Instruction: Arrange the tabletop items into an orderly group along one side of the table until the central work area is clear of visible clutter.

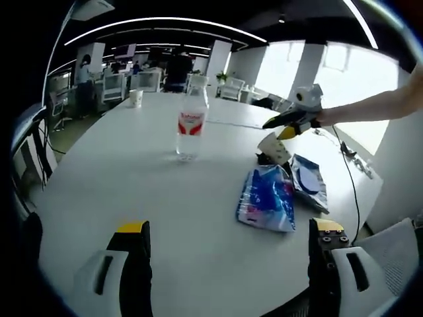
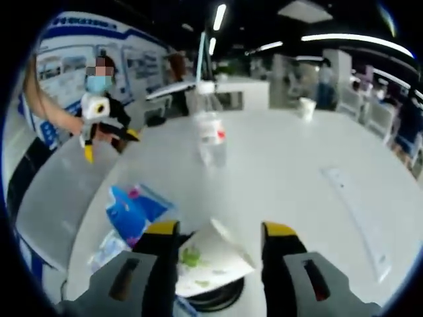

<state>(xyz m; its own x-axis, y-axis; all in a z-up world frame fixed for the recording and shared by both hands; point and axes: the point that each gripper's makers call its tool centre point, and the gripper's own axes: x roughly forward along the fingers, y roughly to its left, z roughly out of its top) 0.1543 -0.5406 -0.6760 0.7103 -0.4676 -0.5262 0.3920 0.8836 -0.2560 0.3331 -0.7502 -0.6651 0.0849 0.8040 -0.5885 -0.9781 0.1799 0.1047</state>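
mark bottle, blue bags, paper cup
bottle [image 1: 190, 125]: left gripper view, on its red label.
blue bags [image 1: 268, 198]: left gripper view, middle of the nearer bag.
paper cup [image 2: 211, 261]: right gripper view, on its side wall.

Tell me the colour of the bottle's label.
Red and white, clearest in the left gripper view, on the bottle.

The left hand-held gripper [image 1: 228, 244] is hovering low over the worktop [image 1: 132, 191], its jaws standing wide apart with nothing between them. The right hand-held gripper [image 2: 218, 247] is reaching out on a bare, outstretched arm [image 1: 370, 105], its jaws apart on either side of a paper cup [image 2: 211, 264].
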